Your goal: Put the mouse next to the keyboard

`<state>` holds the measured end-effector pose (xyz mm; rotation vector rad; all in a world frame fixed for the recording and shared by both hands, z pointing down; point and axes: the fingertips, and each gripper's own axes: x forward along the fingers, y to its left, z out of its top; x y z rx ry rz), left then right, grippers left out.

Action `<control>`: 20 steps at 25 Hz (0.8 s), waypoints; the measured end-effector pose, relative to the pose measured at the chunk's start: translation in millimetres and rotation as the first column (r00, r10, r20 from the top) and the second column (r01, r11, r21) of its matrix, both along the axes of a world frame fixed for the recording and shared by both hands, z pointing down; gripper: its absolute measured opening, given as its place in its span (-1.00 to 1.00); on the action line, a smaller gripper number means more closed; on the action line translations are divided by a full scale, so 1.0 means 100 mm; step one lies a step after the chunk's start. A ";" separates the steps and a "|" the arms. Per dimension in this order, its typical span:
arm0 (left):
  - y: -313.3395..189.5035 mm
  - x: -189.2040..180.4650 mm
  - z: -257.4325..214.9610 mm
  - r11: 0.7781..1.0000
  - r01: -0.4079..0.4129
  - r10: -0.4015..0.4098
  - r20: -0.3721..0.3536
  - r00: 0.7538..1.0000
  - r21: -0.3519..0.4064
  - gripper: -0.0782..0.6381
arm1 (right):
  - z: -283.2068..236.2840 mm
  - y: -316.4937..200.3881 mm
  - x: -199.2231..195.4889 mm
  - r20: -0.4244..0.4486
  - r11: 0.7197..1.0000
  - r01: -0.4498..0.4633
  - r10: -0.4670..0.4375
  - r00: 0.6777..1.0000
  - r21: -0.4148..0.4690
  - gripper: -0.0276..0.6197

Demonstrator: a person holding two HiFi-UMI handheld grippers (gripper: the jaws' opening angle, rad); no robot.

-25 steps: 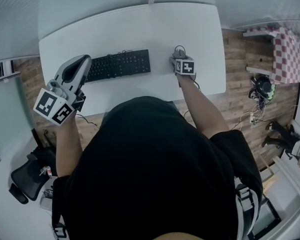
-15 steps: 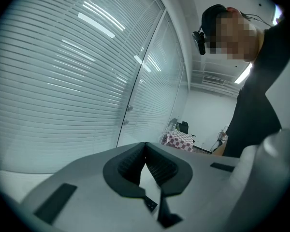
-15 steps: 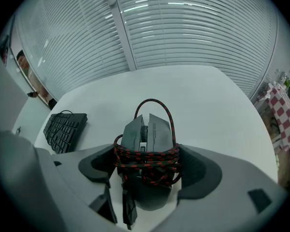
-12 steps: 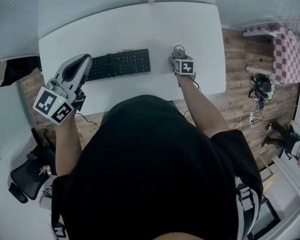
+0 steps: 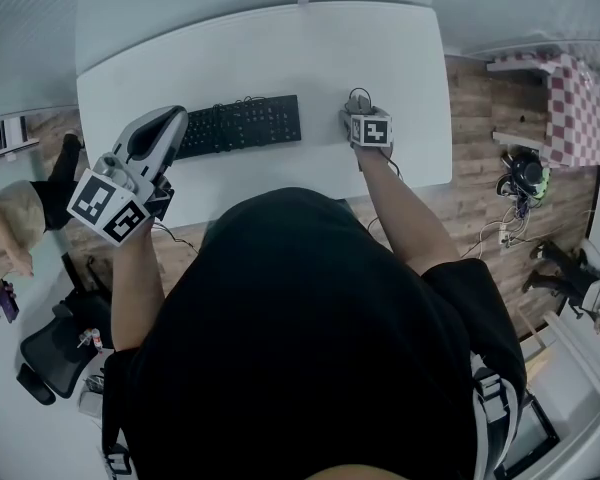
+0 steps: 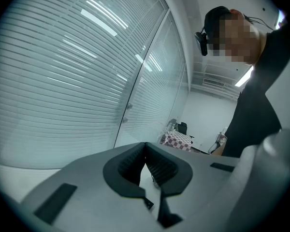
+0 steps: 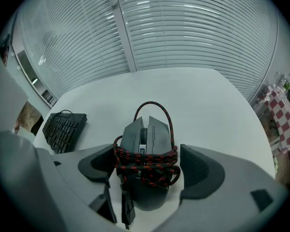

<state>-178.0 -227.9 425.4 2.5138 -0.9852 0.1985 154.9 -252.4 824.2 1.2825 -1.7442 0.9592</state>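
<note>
A black keyboard (image 5: pixel 238 126) lies on the white table (image 5: pixel 280 58). To its right, a gap away, a grey mouse (image 5: pixel 359 102) rests on the table with its red-and-black braided cable wound round it. My right gripper (image 5: pixel 358 116) is low on the table, shut on the mouse. In the right gripper view the mouse (image 7: pixel 147 134) fills the span between both pads of the right gripper (image 7: pixel 147 164), and the keyboard (image 7: pixel 63 129) lies off to the left. My left gripper (image 5: pixel 162 120) is raised left of the keyboard, shut on nothing; in its own view the left gripper (image 6: pixel 146 146) points at window blinds.
The table's right edge (image 5: pixel 448 118) is close to the mouse. A person (image 5: pixel 5 218) is on the floor at the left, above a black office chair (image 5: pixel 45 353). A red-checkered table (image 5: pixel 580 108) and tangled cables (image 5: pixel 520 183) are at the right.
A person has come further into view at the left edge. Both grippers and the mouse have hardly shifted.
</note>
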 end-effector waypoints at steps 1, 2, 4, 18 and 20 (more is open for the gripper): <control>0.00 0.00 0.00 1.000 -0.001 0.001 0.000 1.000 -0.001 -0.72 | 0.00 0.01 0.00 -0.006 1.000 0.004 -0.004 1.000 0.000 0.34; 0.01 0.01 0.01 1.000 -0.002 0.002 0.000 1.000 -0.002 -0.72 | -0.01 0.01 0.00 -0.013 1.000 0.011 -0.011 1.000 0.001 0.34; 0.01 0.02 0.01 1.000 -0.004 0.004 0.000 1.000 -0.004 -0.72 | -0.03 0.02 0.00 -0.021 1.000 0.025 -0.024 0.999 0.006 0.34; 0.03 0.10 0.00 1.000 -0.029 0.029 -0.007 1.000 0.003 -0.72 | -0.29 0.07 0.07 -0.058 0.997 0.048 -0.044 0.997 0.066 0.34; 0.05 0.11 -0.02 0.999 -0.032 0.032 -0.009 0.999 0.007 -0.72 | -0.36 0.08 0.08 -0.060 0.995 0.052 -0.047 0.997 0.084 0.34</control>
